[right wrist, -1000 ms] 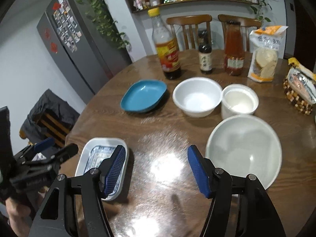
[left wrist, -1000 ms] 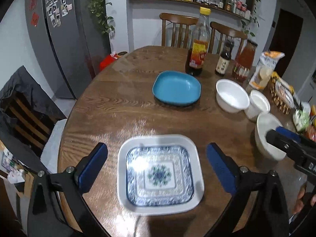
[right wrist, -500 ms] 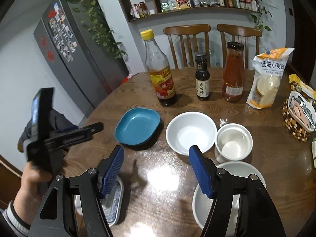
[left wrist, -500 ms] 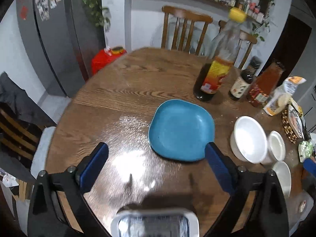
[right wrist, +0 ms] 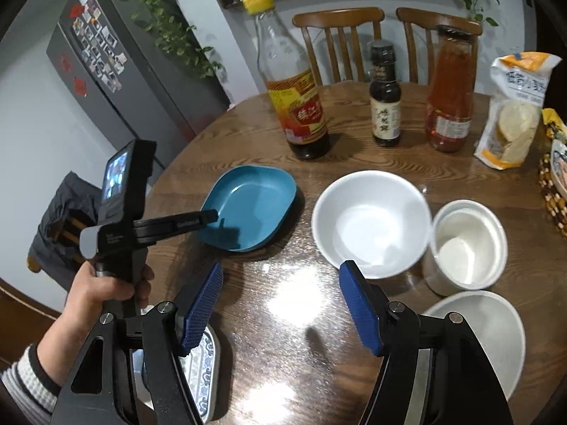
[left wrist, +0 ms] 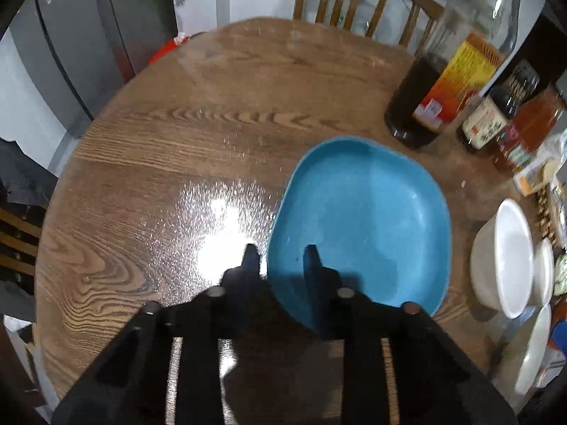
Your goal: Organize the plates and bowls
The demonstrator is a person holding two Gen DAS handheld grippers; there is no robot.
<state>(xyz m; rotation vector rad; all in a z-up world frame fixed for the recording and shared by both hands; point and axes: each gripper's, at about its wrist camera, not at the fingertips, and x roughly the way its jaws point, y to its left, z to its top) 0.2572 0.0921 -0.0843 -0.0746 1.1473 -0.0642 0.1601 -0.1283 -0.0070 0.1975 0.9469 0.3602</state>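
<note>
Blue squarish plate (left wrist: 365, 219): lies flat on the round wooden table (left wrist: 177, 134), toward the middle, just on the near side of a tall yellow-capped bottle (right wrist: 294, 81).

Left gripper (left wrist: 281, 258): drawn in narrow and straddling the plate's near-left rim, with one fingertip outside over the bare wood and the other inside over the blue surface. Cannot tell whether the pads actually press on the rim (the left wrist view is smeared and a slit of light shows between them). Held by the left hand (right wrist: 102, 290), with a striped cuff at the wrist.

Right gripper (right wrist: 280, 304): spread wide with nothing between the blue pads; hangs over bare, glossy wood close to the near edge.

Blue-and-white patterned plate (right wrist: 203, 372): flat at the near edge, partly hidden under the right gripper's left finger.

Large white bowl (right wrist: 475, 340): at the near right edge, behind the right gripper's other finger.

Medium white bowl (right wrist: 368, 223): upright just right of the blue plate, apart from it. Touching or almost touching its right side, a white cup (right wrist: 464, 244).

Along the far edge, right of the tall bottle: a small dark bottle (right wrist: 384, 99), a red sauce bottle (right wrist: 450, 92) and a bag with an orange top (right wrist: 514, 109).

Beyond the far edge: two wooden chairs (right wrist: 338, 32). Off the left edge: a grey fridge (right wrist: 117, 81) dotted with photos.
</note>
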